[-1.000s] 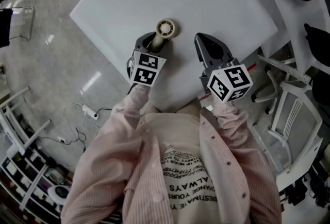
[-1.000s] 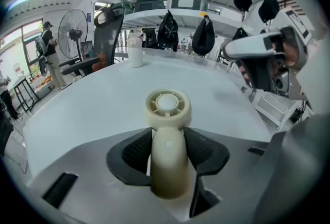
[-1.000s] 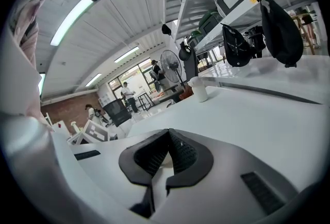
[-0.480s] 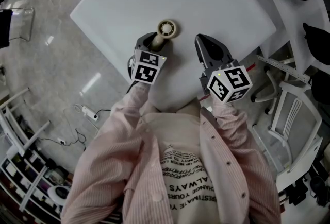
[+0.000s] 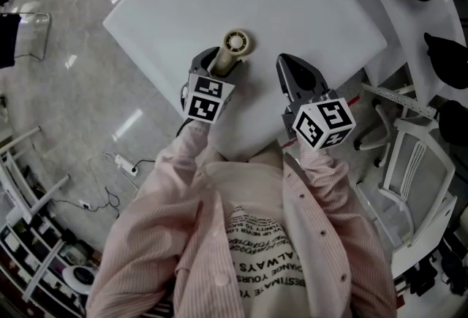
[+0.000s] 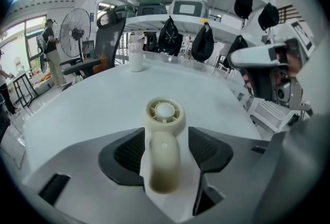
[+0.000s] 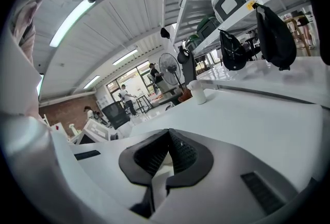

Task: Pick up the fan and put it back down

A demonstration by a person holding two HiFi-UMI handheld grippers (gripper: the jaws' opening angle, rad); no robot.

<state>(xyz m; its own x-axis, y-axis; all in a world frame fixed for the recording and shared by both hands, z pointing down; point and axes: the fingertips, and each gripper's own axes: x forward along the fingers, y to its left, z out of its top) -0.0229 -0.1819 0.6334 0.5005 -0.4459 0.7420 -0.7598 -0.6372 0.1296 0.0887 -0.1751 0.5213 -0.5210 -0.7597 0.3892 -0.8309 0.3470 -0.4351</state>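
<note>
One fan: a small cream plastic handheld fan (image 5: 231, 49) lies flat on the white tabletop (image 5: 307, 2), in its near part and closer to the edge on the person's left than to the far edge.
Fan axis: the long axis runs from the handle's butt, nearest the person, out to the round ringed head. The head points away from the person toward the middle of the tabletop, and its face looks to be turned upward.
Left gripper: the left gripper (image 6: 166, 135) straddles the handle, its line matching the fan's long axis.
Left fingers: its jaws have just been opening and now stand wide. The dark ribbed pads (image 6: 206, 148) flank the handle, with a clear gap on the right side. The left pad is at most just beside the handle.
Why so placed: with the fan resting on the tabletop and the jaws spread, this reads as letting go after the put-down, though a fresh approach cannot be ruled out.
Right gripper: the right gripper (image 7: 168, 138) hangs low over the tabletop beside the fan, well apart from it. Its jaws are closed together on nothing, so it seems simply parked out of the way.
Far edge: a white cup (image 6: 135, 58) stands there, well clear of the work.
</note>
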